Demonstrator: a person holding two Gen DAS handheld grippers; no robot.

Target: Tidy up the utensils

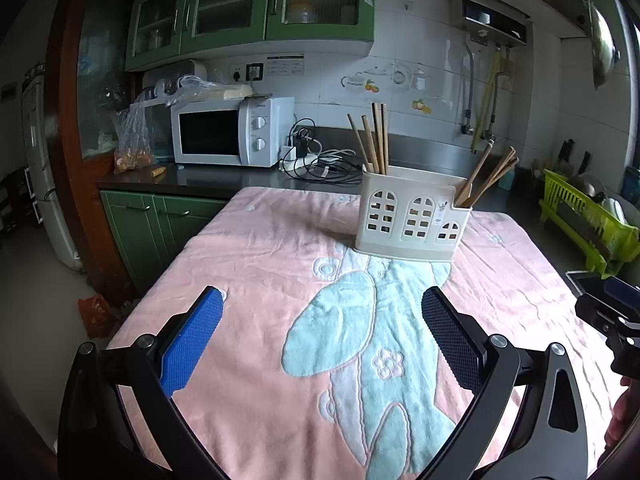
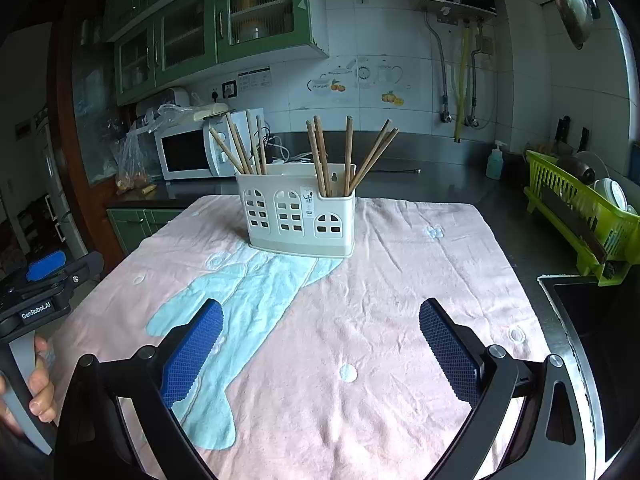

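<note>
A cream utensil holder (image 1: 412, 220) (image 2: 298, 216) with window-shaped cutouts stands upright at the far end of a pink towel (image 1: 248, 280) (image 2: 400, 280). Wooden chopsticks (image 1: 374, 140) (image 2: 240, 144) lean in its left compartment, and more chopsticks (image 1: 490, 176) (image 2: 352, 156) in its right one. My left gripper (image 1: 322, 312) hovers open over the near part of the towel, nothing between its fingers. My right gripper (image 2: 320, 320) is open too, also empty, well short of the holder. Each gripper shows at the edge of the other's view.
A white microwave (image 1: 228, 132) and a tangle of cables (image 1: 320, 164) sit on the dark counter behind. A green dish rack (image 2: 580, 208) stands at the right, beside a sink (image 2: 592, 312). A hand (image 2: 38, 392) holds the left gripper's handle.
</note>
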